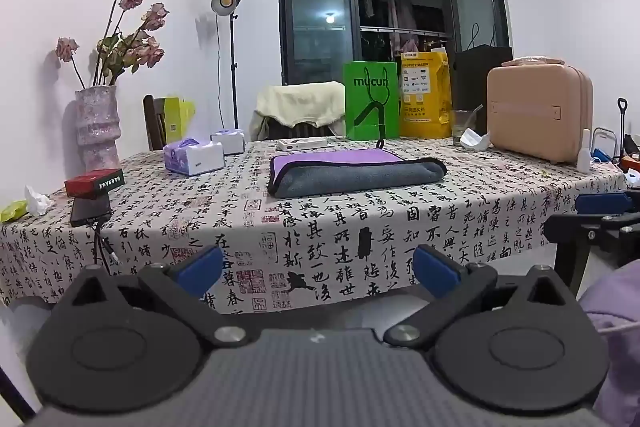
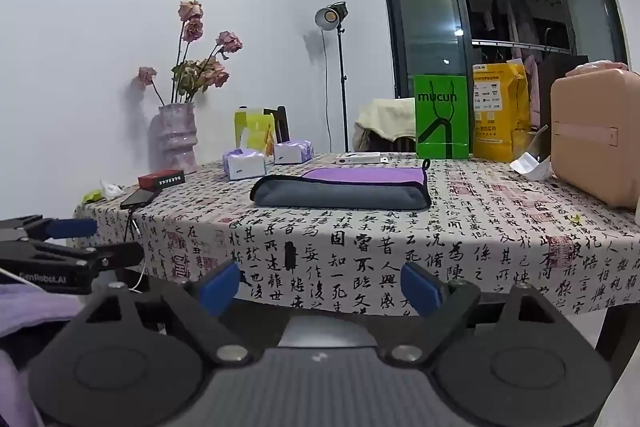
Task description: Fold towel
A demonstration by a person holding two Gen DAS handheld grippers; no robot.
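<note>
Towel [image 1: 354,171] sat folded on the table [image 1: 440,211], grey w/ purple on top, just in front of the green bag [image 1: 372,101]. Both my grippers hung off the table's near edge, well short of the towel. Left gripper [image 1: 318,273] was wide open w/ nothing in it, right gripper [image 2: 320,289] same.

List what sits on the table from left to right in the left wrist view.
Vase → red box → tissue pack → towel → yellow bag → pink case.
</note>
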